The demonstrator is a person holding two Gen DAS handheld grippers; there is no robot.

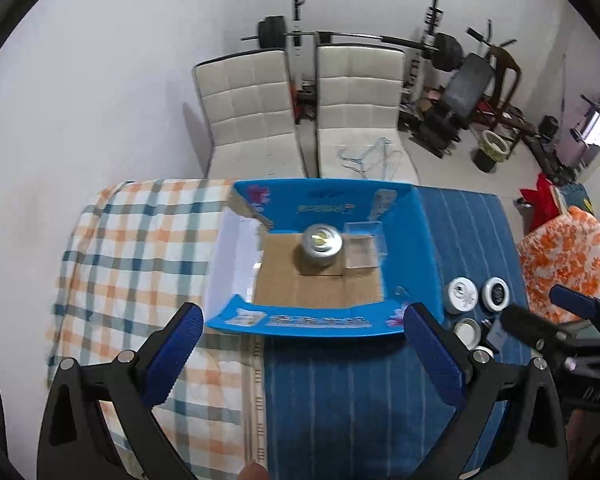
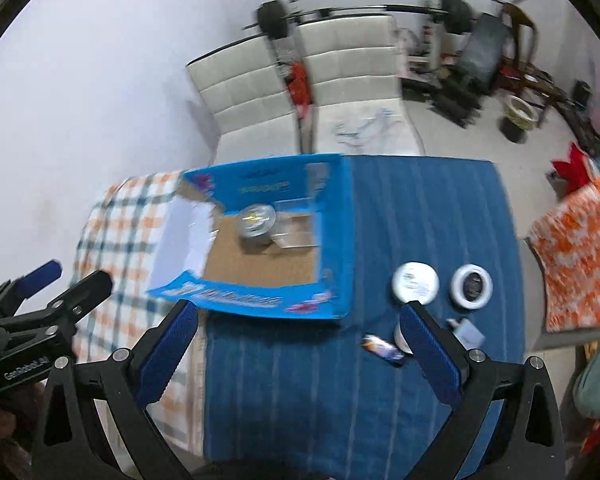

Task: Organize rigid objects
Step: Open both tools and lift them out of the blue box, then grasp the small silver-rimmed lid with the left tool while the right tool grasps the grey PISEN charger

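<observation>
A blue cardboard box [image 1: 412, 240] [image 2: 336, 240] lies open on the table. Inside it stand a round silver tin [image 1: 321, 246] [image 2: 256, 221] and a clear plastic box [image 1: 364, 246] [image 2: 296, 226]. To its right on the blue striped cloth lie a white jar [image 1: 462, 295] [image 2: 415, 282], a white ring-shaped lid [image 1: 496, 294] [image 2: 471, 286], a small dark packet [image 2: 382, 350] and a small grey piece [image 2: 470, 332]. My left gripper [image 1: 302, 324] is open and empty in front of the box. My right gripper [image 2: 300, 320] is open and empty, above the cloth.
A checked orange-and-blue cloth [image 1: 140, 248] covers the table's left part. Two white padded chairs [image 1: 252, 112] stand behind the table, with gym equipment [image 1: 452, 80] beyond. An orange patterned cushion [image 1: 564, 256] sits at the right.
</observation>
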